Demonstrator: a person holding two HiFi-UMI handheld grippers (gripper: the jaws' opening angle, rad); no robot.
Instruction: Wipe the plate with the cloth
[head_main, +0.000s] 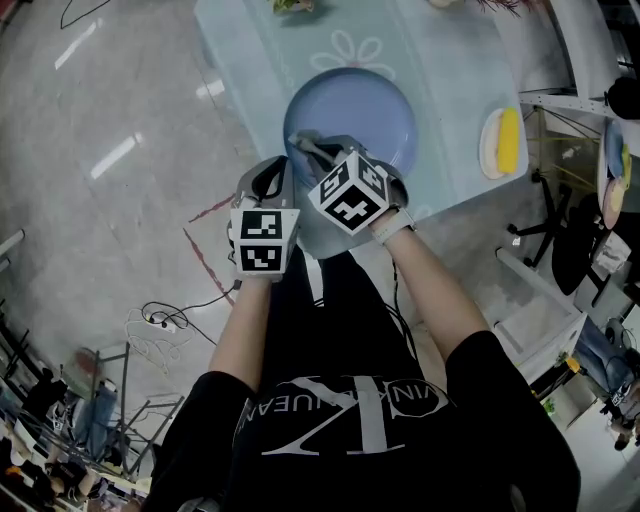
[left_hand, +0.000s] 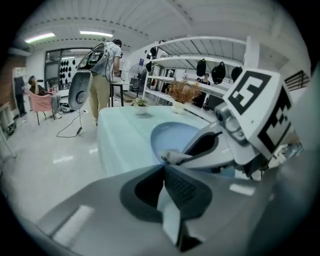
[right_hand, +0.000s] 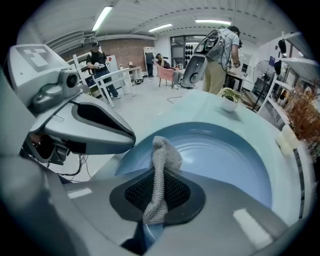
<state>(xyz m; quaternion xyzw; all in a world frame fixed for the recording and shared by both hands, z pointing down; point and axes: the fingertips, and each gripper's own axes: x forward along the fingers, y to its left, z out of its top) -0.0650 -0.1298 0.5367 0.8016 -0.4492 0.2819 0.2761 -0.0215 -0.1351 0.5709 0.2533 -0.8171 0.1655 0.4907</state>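
Evidently set to wipe: one gripper anchors the plate, the other carries the cloth.
At the head view's upper centre the blue plate sits on the pale table, close to the table's lower edge. The left gripper has its jaws pressed together on a thin pale strip that looks like the plate's near rim, probably to stop the plate sliding under the strokes. The right gripper pinches the grey knit cloth between closed jaws. A tuft pokes out at the centre of its view over the near rim, so fabric rather than jaw would meet the dish. Whether the tuft touches yet is unclear.
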